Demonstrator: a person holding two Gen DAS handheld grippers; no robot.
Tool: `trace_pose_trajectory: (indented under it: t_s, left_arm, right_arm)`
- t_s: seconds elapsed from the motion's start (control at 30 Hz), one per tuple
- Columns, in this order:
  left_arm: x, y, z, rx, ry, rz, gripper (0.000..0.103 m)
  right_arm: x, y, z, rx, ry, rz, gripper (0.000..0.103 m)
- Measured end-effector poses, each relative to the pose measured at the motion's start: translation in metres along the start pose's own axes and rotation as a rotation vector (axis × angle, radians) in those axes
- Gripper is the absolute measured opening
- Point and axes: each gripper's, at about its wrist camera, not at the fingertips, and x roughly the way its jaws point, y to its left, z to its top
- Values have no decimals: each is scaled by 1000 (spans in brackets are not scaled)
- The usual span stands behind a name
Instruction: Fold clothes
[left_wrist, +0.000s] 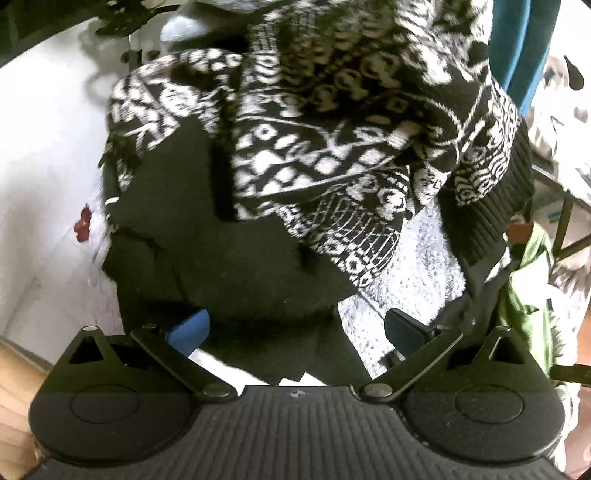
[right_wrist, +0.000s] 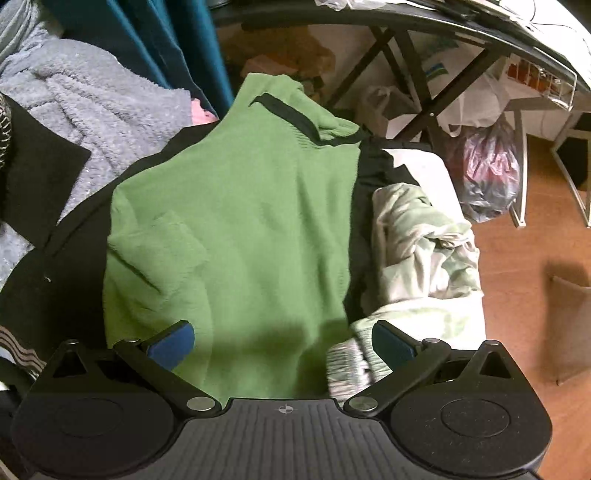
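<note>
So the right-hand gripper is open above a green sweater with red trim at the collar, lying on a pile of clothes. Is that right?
Not quite: the trim at the collar is black, not red, as the right wrist view shows. The rest holds: the right gripper is open, its jaws spread apart, above the green sweater, which lies on a pile of clothes.

Plastic bags (right_wrist: 487, 173) sit on the wooden floor (right_wrist: 517, 258) beneath a black table (right_wrist: 424, 22).

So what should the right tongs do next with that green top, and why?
Probably ease forward and close on the near hem of the green knitted sweater. The right tongs hang open over it, gripping nothing, and the sweater lies flat, apparently ready for a fold.
</note>
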Motion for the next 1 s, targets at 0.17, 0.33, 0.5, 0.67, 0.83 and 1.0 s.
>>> trace_pose_trajectory:
  t_s: [0.17, 0.33, 0.5, 0.67, 0.83, 1.0]
  left_arm:
    - [28, -5, 10, 15, 70, 83, 103]
    - [68, 9, 11, -22, 239, 86, 103]
    - [80, 23, 9, -92, 259, 29, 103]
    - [85, 28, 5, -109, 239, -5, 103]
    - [85, 29, -3, -141, 193, -19, 103]
    - [87, 33, -2, -190, 219, -36, 103]
  right_arm:
    - [1, -6, -1, 4, 14, 8, 102]
    - [-1, -6, -1, -15, 14, 20, 102]
    - [-1, -8, 4, -13, 2, 5, 102]
    - [0, -4, 8, -27, -9, 3, 102]
    - [3, 3, 11, -68, 0, 10, 102]
    - [9, 5, 10, -71, 40, 17, 102]
